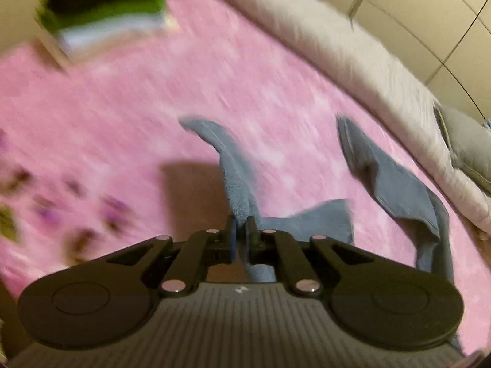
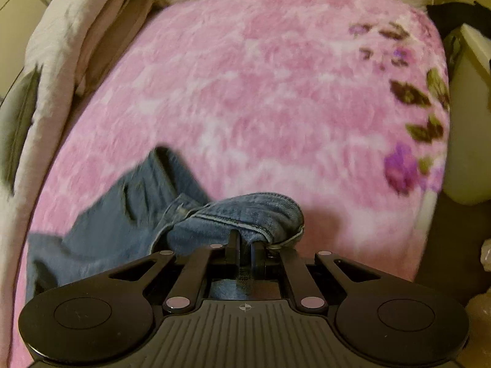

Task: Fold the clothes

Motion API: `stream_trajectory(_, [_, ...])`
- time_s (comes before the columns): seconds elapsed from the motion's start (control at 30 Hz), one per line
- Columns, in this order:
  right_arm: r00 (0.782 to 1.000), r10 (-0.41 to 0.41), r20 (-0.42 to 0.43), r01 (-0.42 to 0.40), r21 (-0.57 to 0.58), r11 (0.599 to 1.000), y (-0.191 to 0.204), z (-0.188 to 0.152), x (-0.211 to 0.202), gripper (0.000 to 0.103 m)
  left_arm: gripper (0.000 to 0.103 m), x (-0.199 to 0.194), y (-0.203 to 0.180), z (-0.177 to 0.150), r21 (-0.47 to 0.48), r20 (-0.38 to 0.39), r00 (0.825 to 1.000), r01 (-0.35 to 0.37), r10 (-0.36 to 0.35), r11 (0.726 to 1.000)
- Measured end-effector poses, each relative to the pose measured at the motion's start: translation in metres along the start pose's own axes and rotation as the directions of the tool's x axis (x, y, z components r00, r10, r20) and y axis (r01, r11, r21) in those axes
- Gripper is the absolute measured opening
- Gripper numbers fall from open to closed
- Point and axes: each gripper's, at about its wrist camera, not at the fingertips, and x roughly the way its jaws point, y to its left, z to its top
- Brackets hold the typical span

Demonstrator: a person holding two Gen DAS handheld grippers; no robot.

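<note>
Denim jeans (image 2: 122,214) hang over the pink blanket (image 2: 245,92), both tongs, left (image 1: 242,233) and right (image 2: 245,245), pinched tight on them (mid-carry, I'd guess); next comes laying them flat.

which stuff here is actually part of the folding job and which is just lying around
Part of the job:
- blue denim jeans, partly lifted off the bed
- left gripper, shut on the jeans
- right gripper, shut on the jeans
- fluffy pink blanket, the work surface

Lying about:
- stack of folded black, green and white clothes
- rumpled cream quilt along the blanket's edge
- grey pillow
</note>
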Motion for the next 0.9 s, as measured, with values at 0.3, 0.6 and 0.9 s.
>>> stream_trajectory(0.3, [0.989, -0.076, -0.129, 0.088, 0.088, 0.992, -0.024, -0.072, 0.029, 0.01, 0.013, 0.039, 0.079, -0.046, -0.02, -0.202, 0.954, -0.228, 0.22, 0.973])
stream_trajectory(0.6, [0.996, -0.065, -0.055, 0.059, -0.098, 0.993, -0.011, -0.068, 0.004, 0.004, 0.01, 0.05, 0.091, -0.041, 0.025, -0.193, 0.946, -0.259, 0.259, 0.966])
stream_trajectory(0.9, [0.945, -0.32, -0.069, 0.308, -0.141, 0.941, -0.027, -0.06, -0.009, 0.026, 0.016, 0.054, 0.041, -0.034, 0.114, -0.235, 0.964, -0.102, 0.126, 0.988])
